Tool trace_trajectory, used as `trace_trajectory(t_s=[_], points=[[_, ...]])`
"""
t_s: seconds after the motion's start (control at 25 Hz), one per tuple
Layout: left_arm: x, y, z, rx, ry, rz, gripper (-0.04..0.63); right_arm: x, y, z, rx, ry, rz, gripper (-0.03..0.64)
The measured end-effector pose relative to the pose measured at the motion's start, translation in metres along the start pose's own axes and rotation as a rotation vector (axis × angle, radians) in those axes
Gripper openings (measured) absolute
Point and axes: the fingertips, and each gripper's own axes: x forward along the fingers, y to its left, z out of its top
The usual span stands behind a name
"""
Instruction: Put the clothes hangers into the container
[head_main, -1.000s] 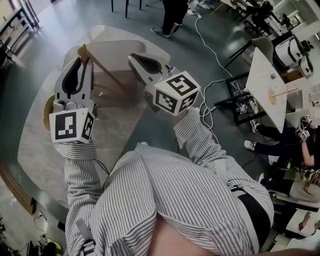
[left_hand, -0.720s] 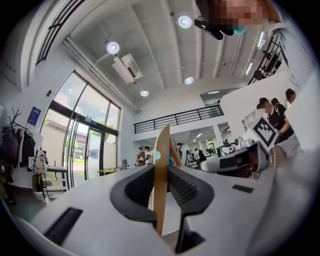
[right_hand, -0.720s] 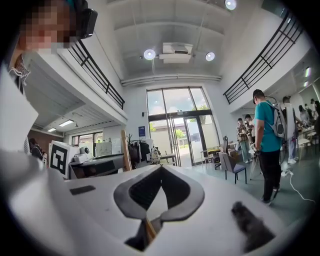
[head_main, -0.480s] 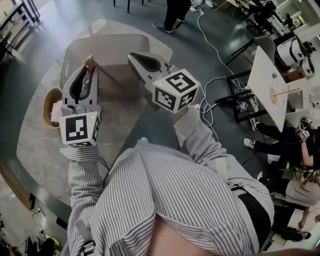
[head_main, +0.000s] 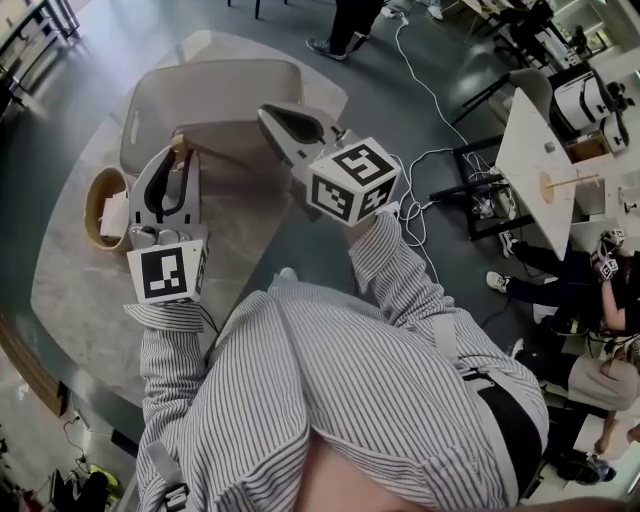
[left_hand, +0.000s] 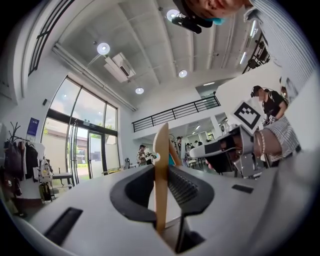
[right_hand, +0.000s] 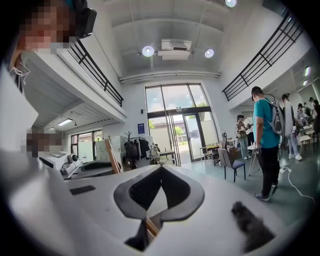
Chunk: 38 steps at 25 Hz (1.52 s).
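Note:
A wooden clothes hanger hangs between my two grippers, just in front of the pale oval container on the round table. My left gripper is shut on one end of it; in the left gripper view the wooden arm stands upright between the pads. My right gripper is closed to its tips, with a bit of wood caught deep at the back of its jaws. Most of the hanger is hidden under the grippers. The right gripper also shows in the left gripper view.
A wooden bowl with something white in it sits on the stone table left of my left gripper. Past the table's right edge is dark floor with cables. People, chairs and other tables stand further off.
My left gripper has sunk and come back toward me with the hanger end, so more of the container shows behind it. The right gripper has barely shifted.

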Motion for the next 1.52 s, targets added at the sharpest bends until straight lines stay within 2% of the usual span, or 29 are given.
trace_trajectory(t_s=[0.2,0.32,0.52,0.84,1.12,1.52], points=[[-0.007,-0.006,-0.007,0.022,0.018,0.018,0.089,-0.004,0.000,-0.004,0.008,0.004,0.001,0.015],[-0.013,0.000,-0.018,0.018,0.057,0.042,0.089,-0.003,0.005,-0.007,0.012,0.010,0.004,0.014],[-0.017,0.006,-0.032,-0.005,0.093,0.050,0.089,-0.004,0.010,-0.016,0.020,0.022,0.002,0.014],[-0.013,0.009,-0.063,-0.058,0.200,0.039,0.089,-0.009,0.011,-0.024,0.035,0.026,-0.017,0.014],[-0.009,0.010,-0.078,-0.084,0.251,0.027,0.089,-0.008,0.013,-0.027,0.043,0.029,-0.024,0.014],[-0.010,0.017,-0.086,-0.109,0.260,0.046,0.089,-0.008,0.015,-0.033,0.048,0.034,-0.025,0.015]])
